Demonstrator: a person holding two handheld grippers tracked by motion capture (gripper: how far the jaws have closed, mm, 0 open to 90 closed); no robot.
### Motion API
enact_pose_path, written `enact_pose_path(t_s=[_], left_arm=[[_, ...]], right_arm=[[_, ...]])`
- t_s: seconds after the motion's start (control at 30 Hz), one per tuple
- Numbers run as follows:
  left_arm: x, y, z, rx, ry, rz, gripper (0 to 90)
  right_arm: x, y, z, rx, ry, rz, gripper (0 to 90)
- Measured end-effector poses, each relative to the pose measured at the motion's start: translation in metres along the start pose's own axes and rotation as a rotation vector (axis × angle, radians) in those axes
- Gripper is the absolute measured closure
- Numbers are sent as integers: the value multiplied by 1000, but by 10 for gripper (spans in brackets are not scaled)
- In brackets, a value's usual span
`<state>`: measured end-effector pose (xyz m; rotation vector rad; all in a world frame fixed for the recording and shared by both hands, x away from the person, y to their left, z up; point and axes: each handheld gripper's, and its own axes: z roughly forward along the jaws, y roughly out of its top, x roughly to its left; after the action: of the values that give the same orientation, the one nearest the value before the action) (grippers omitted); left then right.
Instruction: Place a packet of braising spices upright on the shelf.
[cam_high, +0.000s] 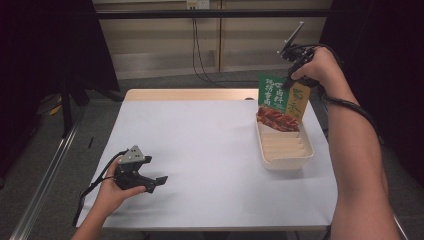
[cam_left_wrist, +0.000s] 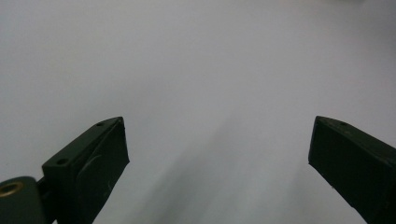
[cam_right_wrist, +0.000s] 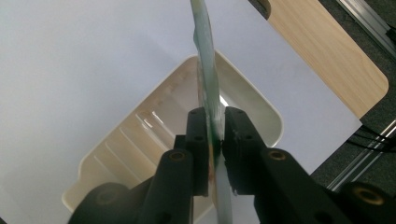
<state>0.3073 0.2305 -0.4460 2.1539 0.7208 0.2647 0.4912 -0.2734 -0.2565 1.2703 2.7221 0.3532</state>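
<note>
Flat food packet (cam_high: 281, 102), green and yellow with a red food photo, upright at right of frame, lower edge at the far end of the tray (cam_high: 286, 155). Tray: cream, oblong, ribbed inside, right-center on the white sheet.

Packet (cam_high: 281, 102) stands in the tray's (cam_high: 285, 161) far end, at the table's (cam_high: 200, 150) right

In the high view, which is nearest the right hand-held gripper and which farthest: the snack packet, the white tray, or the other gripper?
1. Snack packet: clamped in the right hand-held gripper, held upright at the tray's far end.
2. White tray: just below, on the table's right side.
3. Left hand-held gripper: far across, near the table's front left.
</note>
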Motion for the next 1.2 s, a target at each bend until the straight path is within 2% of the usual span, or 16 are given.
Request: enact_pose_path(t_s=[0.07,0.17,0.4,0.5,0.53,0.7,0.73,0.8,0.87,0.93,1.07,1.13,1.17,1.2], left_arm=[[-1,0,1,-1,-12,-16,46],[-1,0,1,0,-11,-14,46],[-1,0,1,-1,-15,-13,46],[-1,0,2,-2,-19,-15,46],[-1,0,1,-2,-16,-15,46],[-1,0,1,-4,-18,-15,46],[-1,0,1,-4,-17,-15,46],[0,0,1,1,-10,0,46],[-1,0,1,0,-14,-9,46],[0,0,1,0,-12,-2,46],[0,0,2,-2,-20,-13,46],[-1,0,2,-4,-26,-18,46],[0,0,2,-7,-23,-15,46],[0,1,2,-6,-22,-15,46]], right_arm=[[-1,0,0,1,-8,1,748],[-2,-1,0,-8,-27,11,666],[-7,-4,-3,-20,-56,36,546],[-9,-4,-4,-20,-57,60,459],[-9,-4,-4,-19,-62,53,443],[-10,-5,-7,-2,-81,82,320],[-11,-5,-7,-6,-84,76,285],[-10,-6,-8,-1,-90,115,223],[-10,-6,-10,-5,-95,134,183],[-9,-6,-11,3,-97,149,171],[-7,-7,-15,-16,-102,136,155],[-4,-6,-19,-10,-102,160,144],[-5,-6,-20,-20,-102,146,142],[-2,-6,-23,-20,-109,167,124]])
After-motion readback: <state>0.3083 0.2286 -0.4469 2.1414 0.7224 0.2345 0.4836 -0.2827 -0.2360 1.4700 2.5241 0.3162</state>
